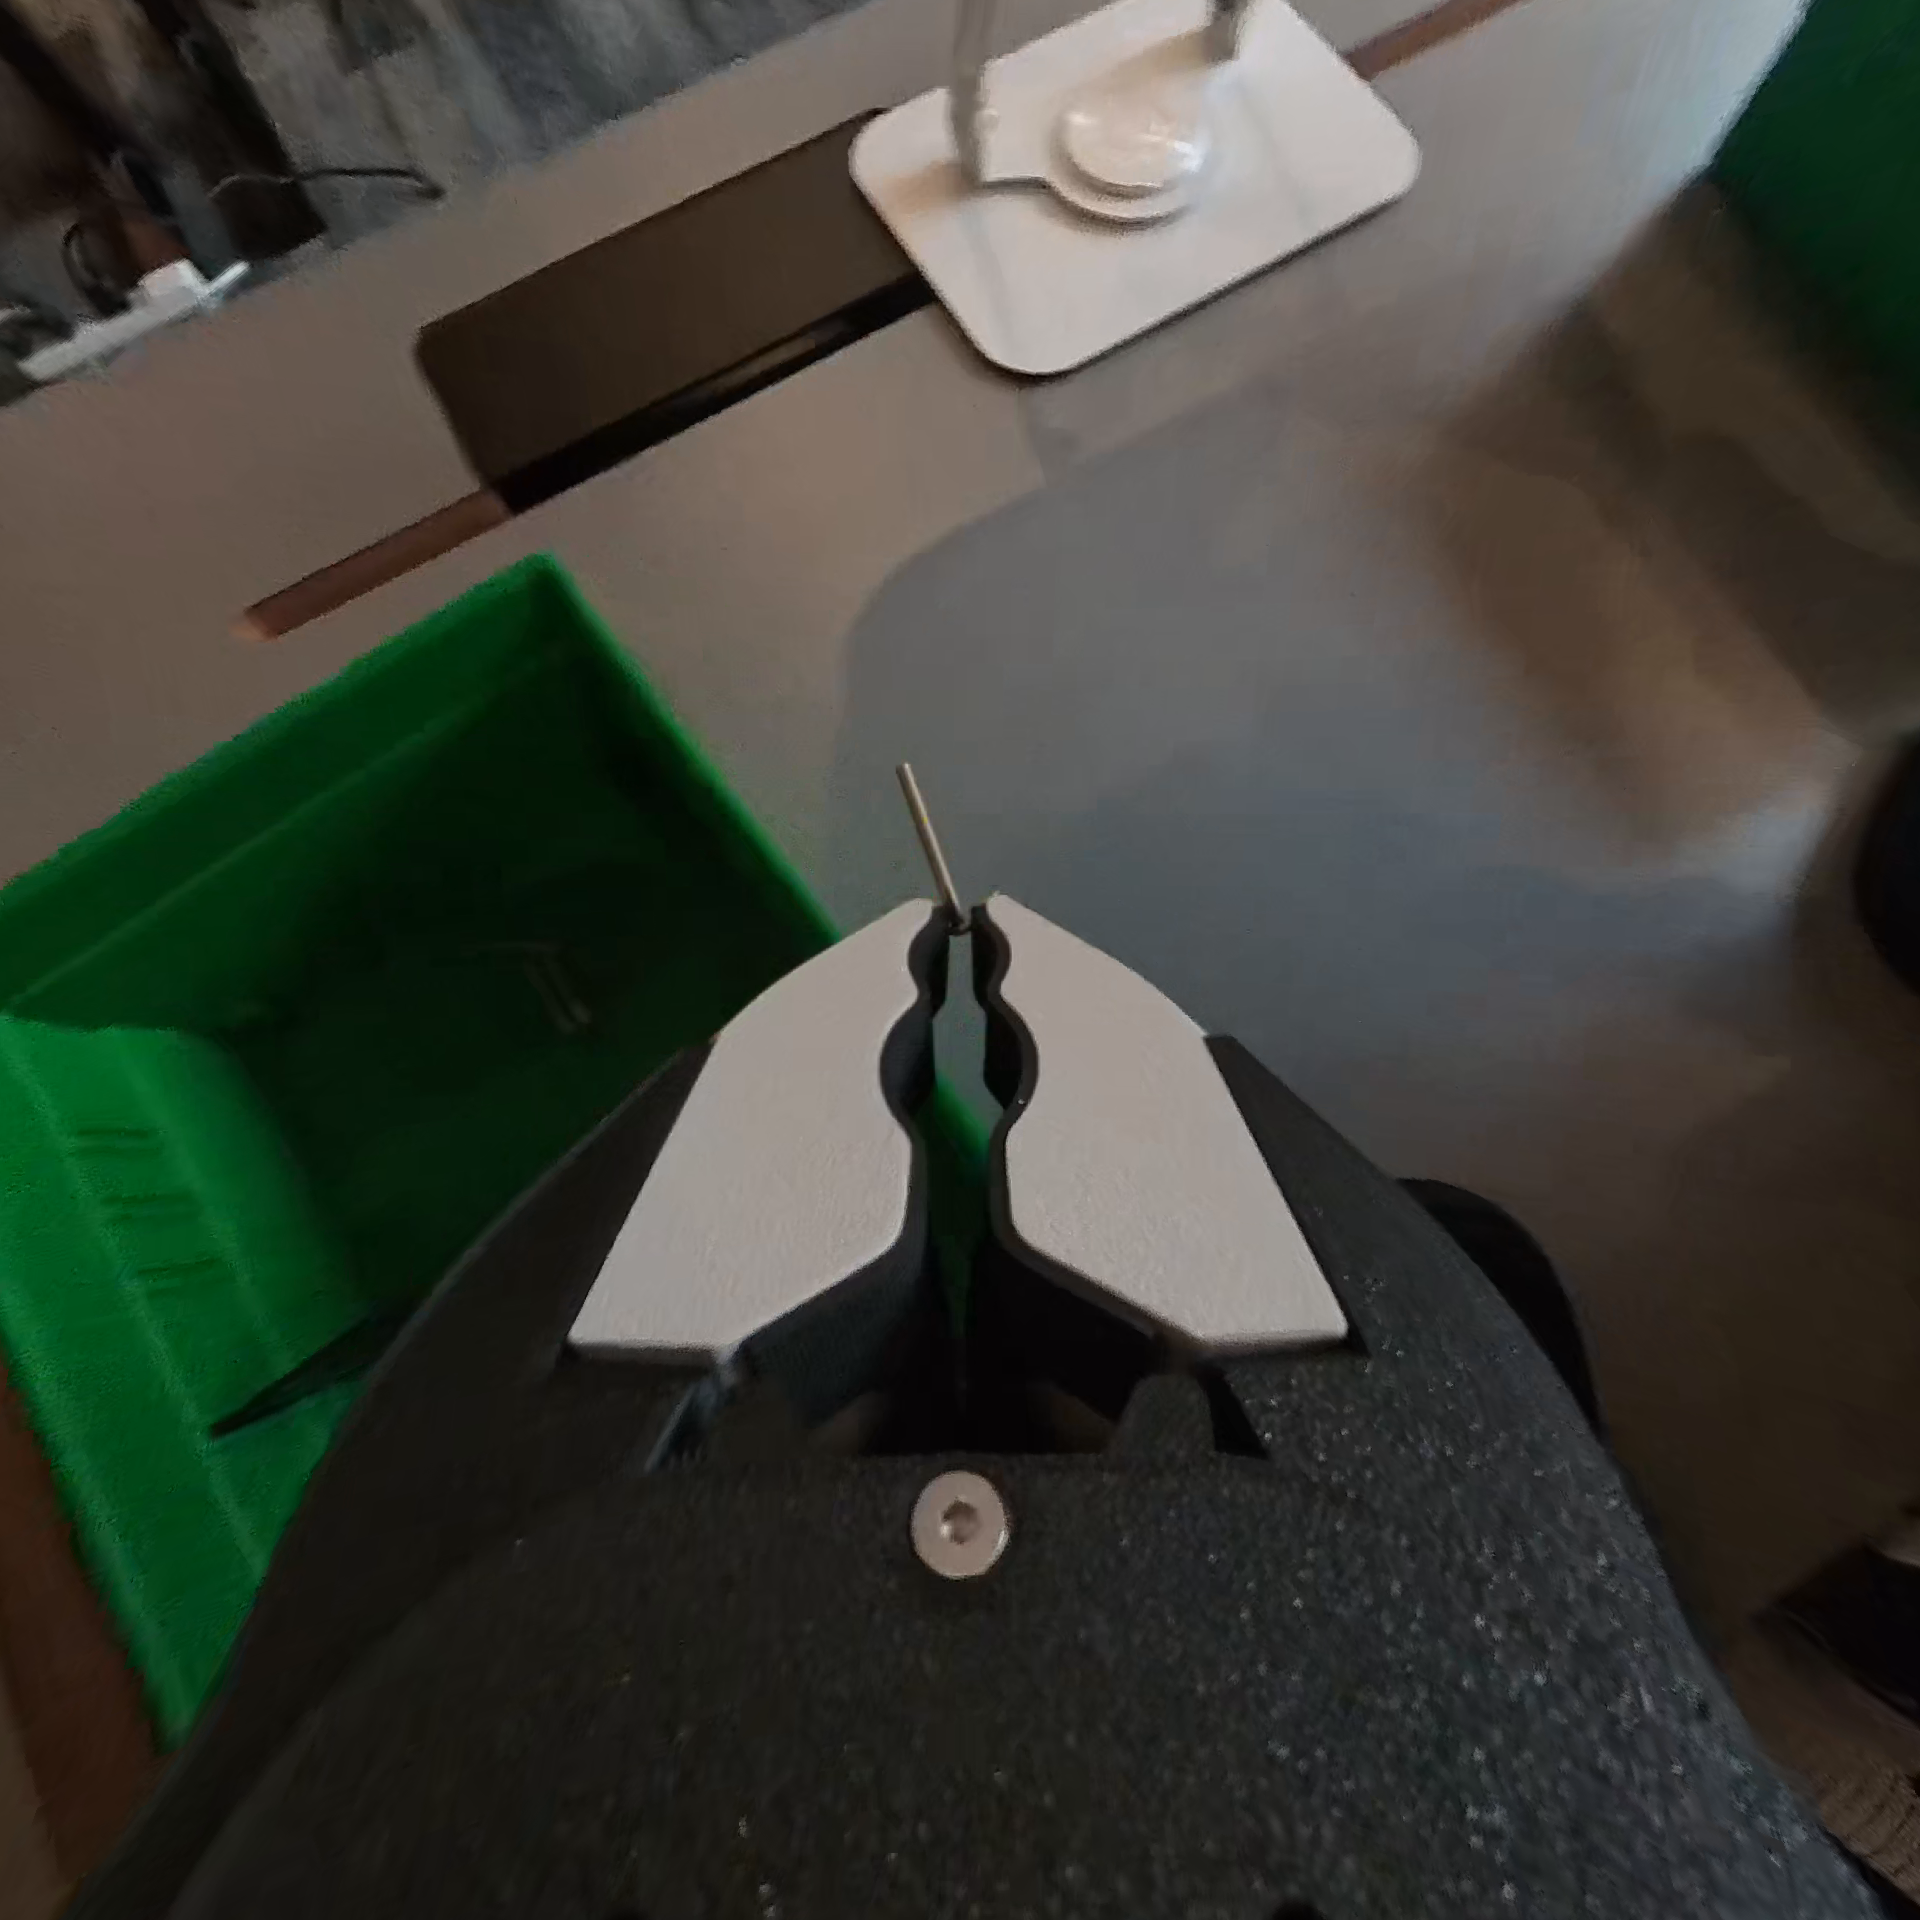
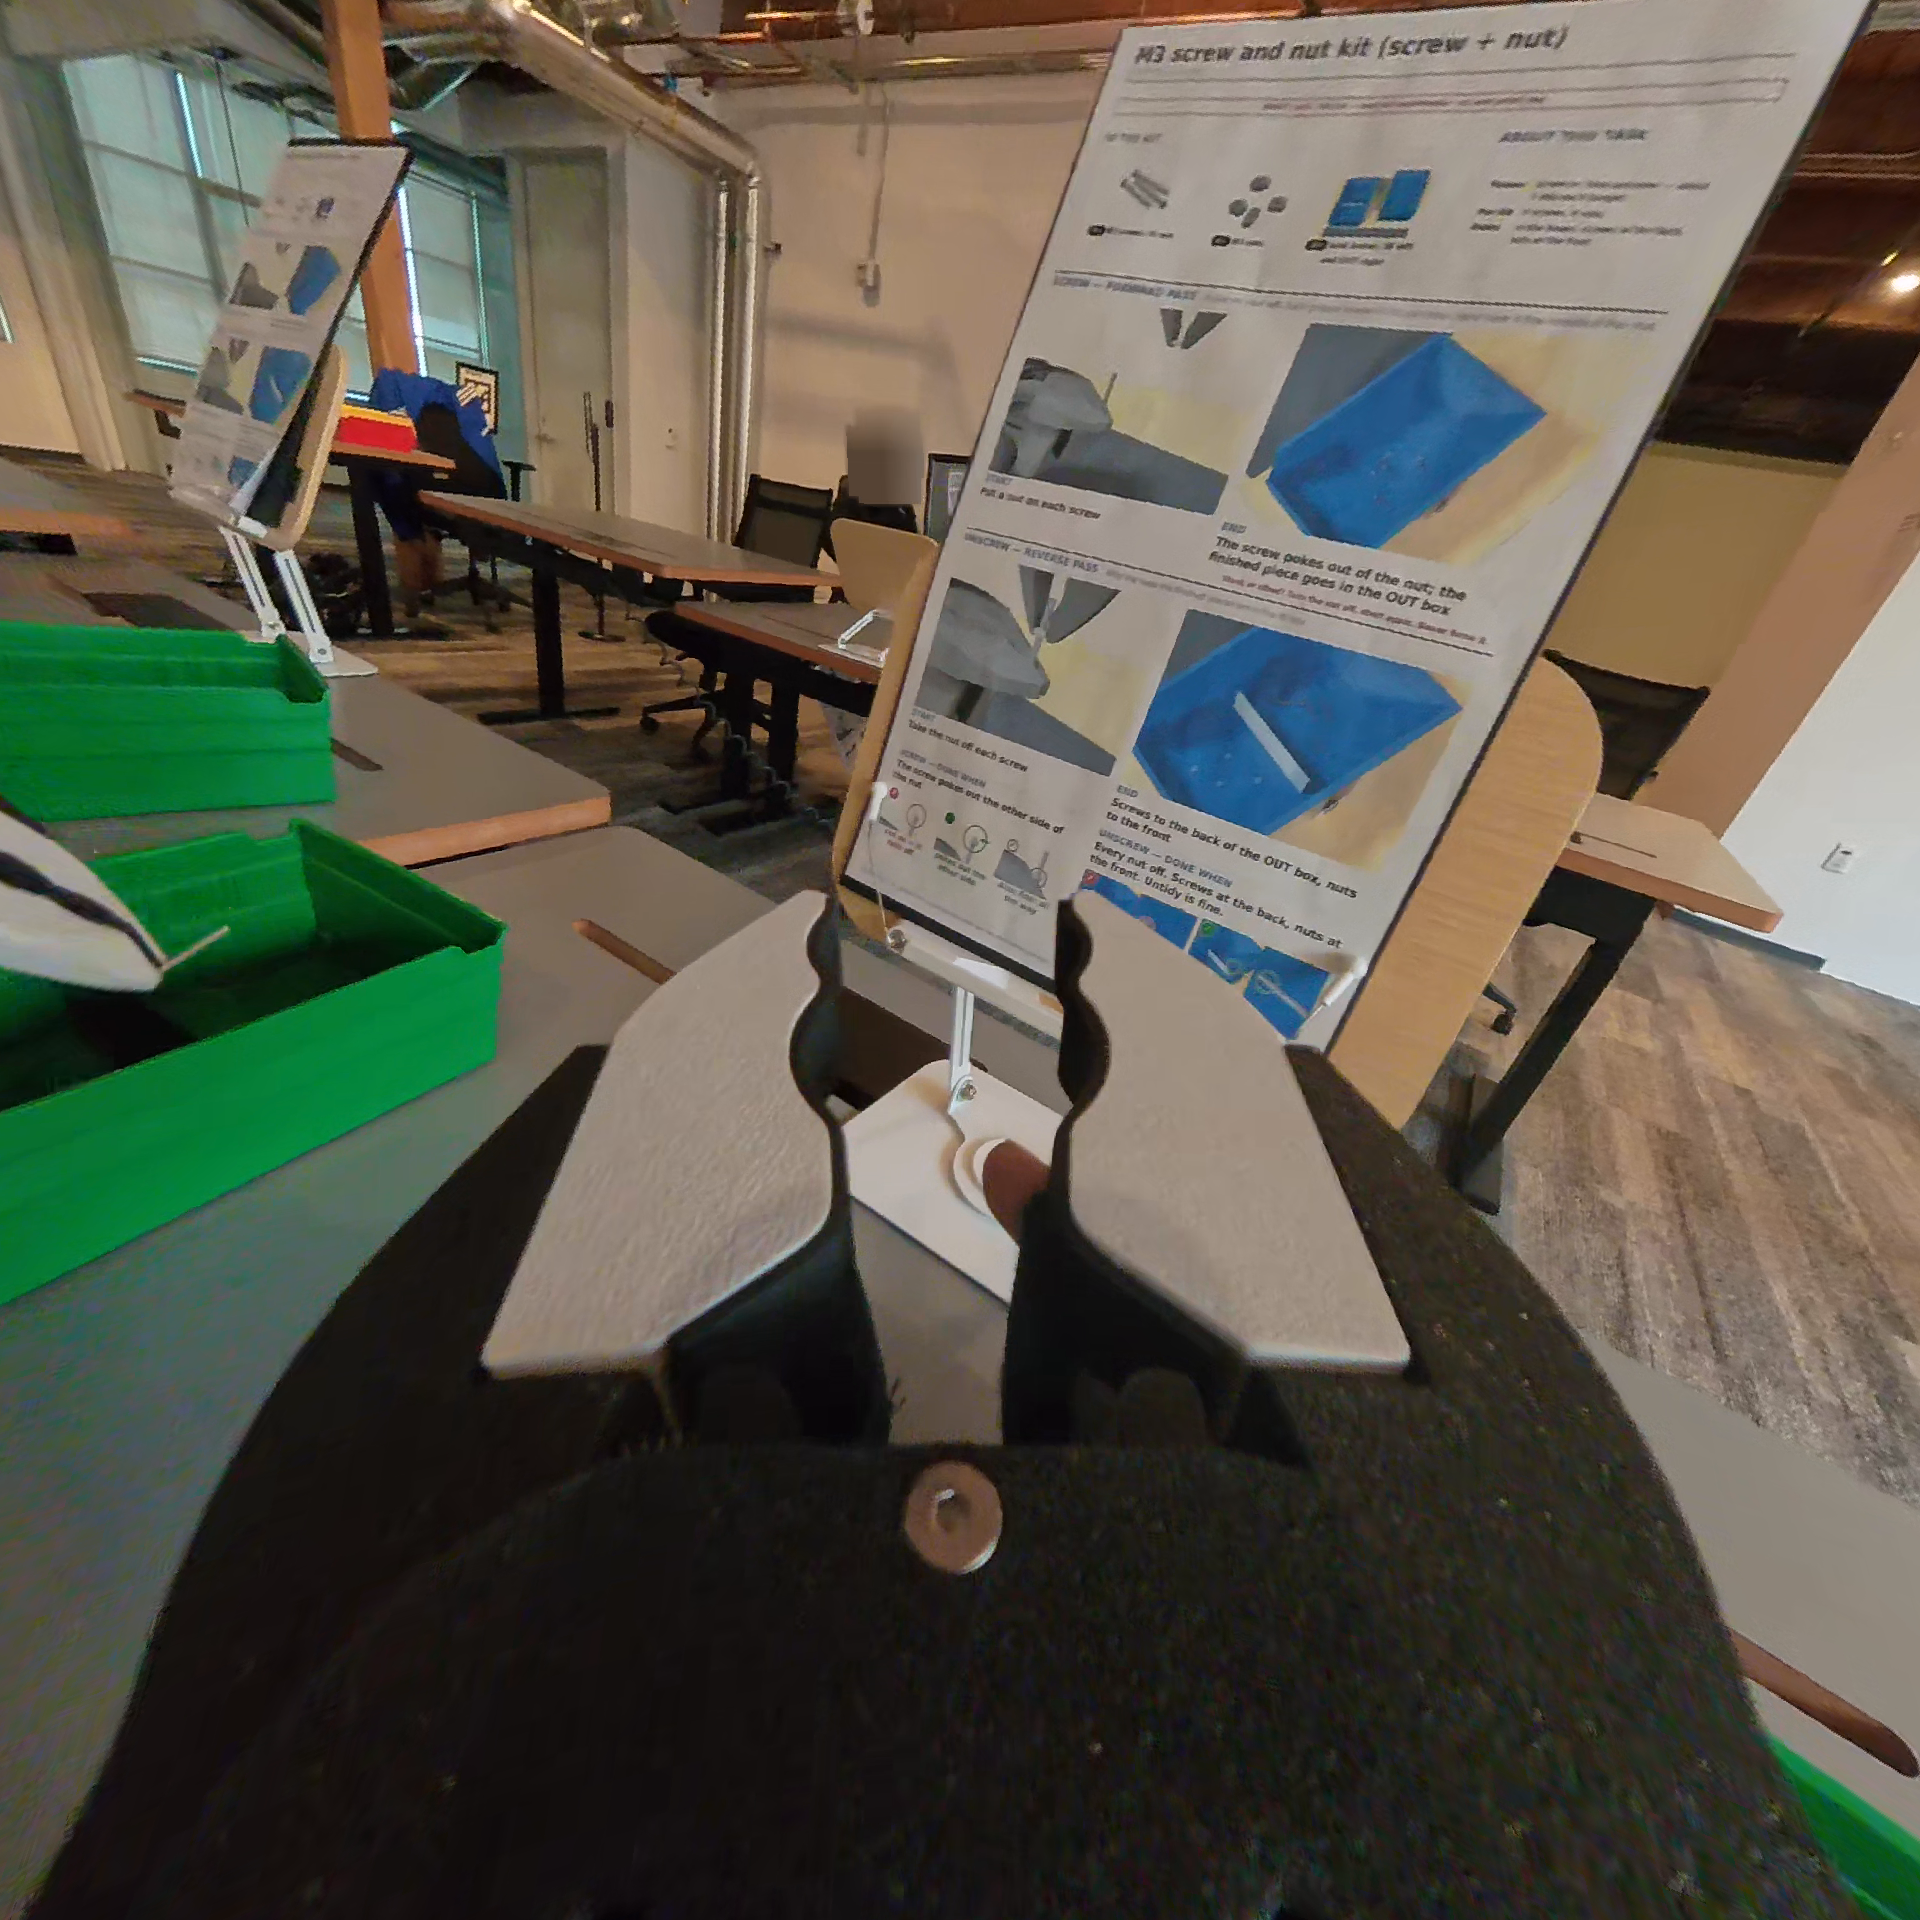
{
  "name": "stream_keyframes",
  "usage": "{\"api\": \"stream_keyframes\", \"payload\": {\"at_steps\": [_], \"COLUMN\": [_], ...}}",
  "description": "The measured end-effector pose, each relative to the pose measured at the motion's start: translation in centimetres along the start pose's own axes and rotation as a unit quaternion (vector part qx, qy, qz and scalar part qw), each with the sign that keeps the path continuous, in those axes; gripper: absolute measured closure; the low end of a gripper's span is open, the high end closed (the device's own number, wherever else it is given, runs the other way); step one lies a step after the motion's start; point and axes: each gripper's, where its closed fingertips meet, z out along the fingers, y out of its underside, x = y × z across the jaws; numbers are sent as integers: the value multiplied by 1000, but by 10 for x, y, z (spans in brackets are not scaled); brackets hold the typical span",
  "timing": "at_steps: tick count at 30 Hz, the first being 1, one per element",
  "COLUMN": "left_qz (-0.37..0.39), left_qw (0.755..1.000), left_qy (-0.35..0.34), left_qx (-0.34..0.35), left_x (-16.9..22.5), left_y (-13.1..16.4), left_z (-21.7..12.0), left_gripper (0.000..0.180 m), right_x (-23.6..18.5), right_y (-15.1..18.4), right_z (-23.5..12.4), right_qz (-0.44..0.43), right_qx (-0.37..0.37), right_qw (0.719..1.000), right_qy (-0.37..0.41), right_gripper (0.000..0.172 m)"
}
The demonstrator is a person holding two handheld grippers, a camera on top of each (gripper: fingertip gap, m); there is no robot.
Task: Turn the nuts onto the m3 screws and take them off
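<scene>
My left gripper (image 1: 961,920) is shut on a thin silver M3 screw (image 1: 928,844). The pads pinch its lower end and the shaft sticks up and forward past the tips, above the grey table beside a green box (image 1: 312,935). The same gripper shows at the far left of the right wrist view (image 2: 62,914), with the screw (image 2: 192,943) poking out of its tip over a green box (image 2: 312,1029). My right gripper (image 2: 940,935) is open and empty, held up in front of the instruction board (image 2: 1351,468). No nut shows in either view.
The board stands on a white stand base (image 1: 1132,177), also seen between my right fingers (image 2: 914,1164). A second green box (image 2: 156,717) sits on a farther table. A dark slot (image 1: 665,374) cuts the table. Another green edge (image 1: 1829,208) shows at the right. Left tips to right tips: about 35 centimeters. The dark slot (image 1: 665,374) sits 35 centimeters or so from the ends of my left fingers.
</scene>
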Motion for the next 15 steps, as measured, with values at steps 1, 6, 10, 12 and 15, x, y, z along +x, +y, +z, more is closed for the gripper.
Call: {"api": "stream_keyframes", "payload": {"at_steps": [1, 6, 10, 12, 15], "left_qz": [9, 68, 92, 93, 88], "left_qw": [1000, 997, 992, 990, 987], "left_qy": [9, -2, 31, 33, 53], "left_qx": [3, -44, -80, -101, -124], "left_x": [15, 68, 108, 114, 122], "left_y": [0, 22, 45, 56, 70], "left_z": [3, 30, 57, 69, 81], "left_gripper": [177, 177, 177, 177, 177], "right_x": [-1, -4, 0, 0, 3], "right_y": [0, 0, 2, 0, -3], "right_z": [0, -3, -5, -8, -11], "right_qz": [-2, -5, -1, -1, 0], "right_qx": [0, -6, -14, -10, -5], "right_qw": [1000, 1000, 1000, 1000, 1000], "right_qy": [-2, -10, -4, -4, -1], "right_gripper": [133, 134, 134, 134, 134]}}
